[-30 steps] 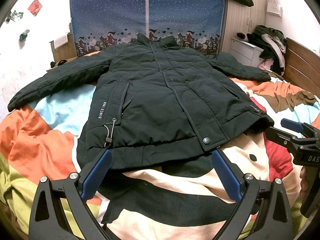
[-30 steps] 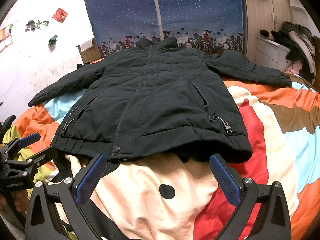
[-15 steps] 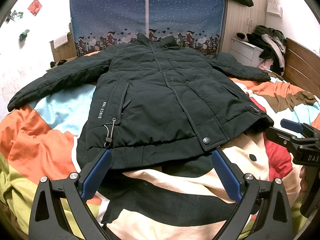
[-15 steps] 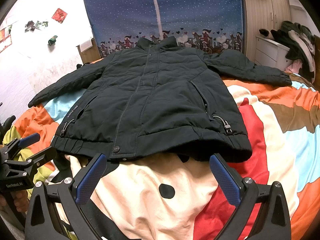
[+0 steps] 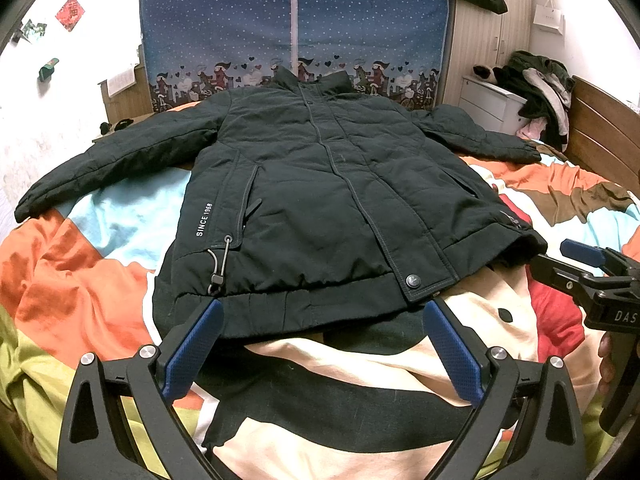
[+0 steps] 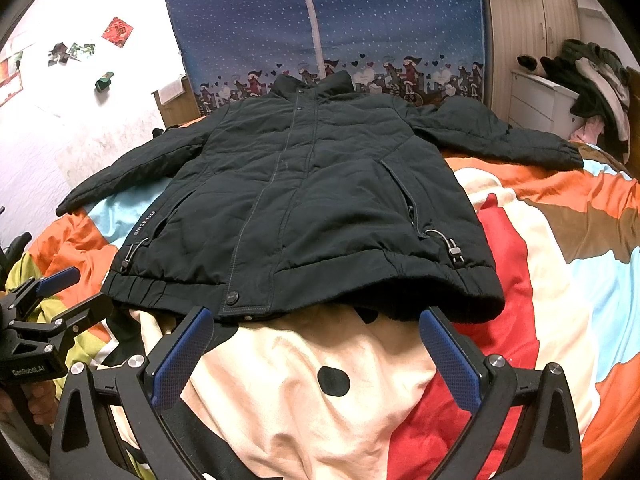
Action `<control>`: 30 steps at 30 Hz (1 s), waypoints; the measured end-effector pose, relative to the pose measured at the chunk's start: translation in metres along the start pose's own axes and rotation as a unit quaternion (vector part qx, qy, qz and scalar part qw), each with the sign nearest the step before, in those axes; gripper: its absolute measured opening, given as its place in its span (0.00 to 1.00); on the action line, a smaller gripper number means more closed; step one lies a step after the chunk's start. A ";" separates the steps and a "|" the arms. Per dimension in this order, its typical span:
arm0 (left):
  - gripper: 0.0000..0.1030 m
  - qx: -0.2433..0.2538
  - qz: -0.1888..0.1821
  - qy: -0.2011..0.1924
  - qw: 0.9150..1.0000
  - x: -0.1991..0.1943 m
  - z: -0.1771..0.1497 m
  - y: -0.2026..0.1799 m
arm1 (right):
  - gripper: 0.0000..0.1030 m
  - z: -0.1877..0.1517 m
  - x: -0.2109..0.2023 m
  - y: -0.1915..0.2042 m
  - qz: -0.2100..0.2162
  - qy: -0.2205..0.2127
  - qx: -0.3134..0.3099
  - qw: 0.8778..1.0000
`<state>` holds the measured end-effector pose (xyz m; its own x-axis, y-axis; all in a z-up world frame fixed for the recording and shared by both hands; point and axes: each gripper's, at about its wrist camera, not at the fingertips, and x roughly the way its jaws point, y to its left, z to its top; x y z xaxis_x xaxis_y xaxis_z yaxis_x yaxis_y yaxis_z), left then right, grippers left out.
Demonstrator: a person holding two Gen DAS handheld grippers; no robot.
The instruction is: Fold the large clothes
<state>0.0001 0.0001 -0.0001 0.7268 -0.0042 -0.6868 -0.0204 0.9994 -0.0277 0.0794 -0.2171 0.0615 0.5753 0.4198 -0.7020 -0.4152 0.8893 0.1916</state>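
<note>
A large dark jacket (image 5: 320,208) lies front up and spread flat on the bed, both sleeves out to the sides, collar at the far end; it also shows in the right wrist view (image 6: 304,208). My left gripper (image 5: 320,340) is open and empty, just short of the hem at its left half. My right gripper (image 6: 316,344) is open and empty, just short of the hem at its right half. Each gripper shows in the other's view: the right one (image 5: 576,264) beside the hem's right corner, the left one (image 6: 68,292) beside its left corner.
The bed has a colourful patchwork cover (image 6: 560,240). A blue dotted mattress (image 5: 296,20) stands against the far wall. A wooden headboard (image 5: 604,132) and white drawers with piled clothes (image 5: 536,84) stand at the right. A small wooden table (image 5: 124,96) is at the far left.
</note>
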 end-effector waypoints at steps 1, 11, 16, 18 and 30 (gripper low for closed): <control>0.95 0.000 0.000 0.000 1.000 0.000 0.000 0.000 | 1.00 0.000 0.000 0.000 0.000 0.000 0.000 1.000; 0.95 0.000 0.000 0.000 1.000 0.000 0.000 0.000 | 1.00 -0.001 0.001 0.000 0.000 0.000 0.001 1.000; 0.95 0.000 0.000 0.000 1.000 0.000 0.000 0.000 | 1.00 -0.001 0.001 -0.001 0.001 0.001 0.001 1.000; 0.95 0.000 0.000 0.000 1.000 0.000 0.000 0.000 | 1.00 -0.001 0.001 -0.001 0.000 0.001 0.001 1.000; 0.95 -0.003 0.011 0.008 1.000 0.005 0.002 -0.001 | 1.00 -0.004 -0.001 -0.001 -0.003 0.012 0.003 1.000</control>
<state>0.0050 -0.0012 -0.0023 0.7154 0.0170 -0.6985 -0.0408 0.9990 -0.0174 0.0768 -0.2192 0.0593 0.5604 0.4105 -0.7193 -0.4077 0.8928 0.1918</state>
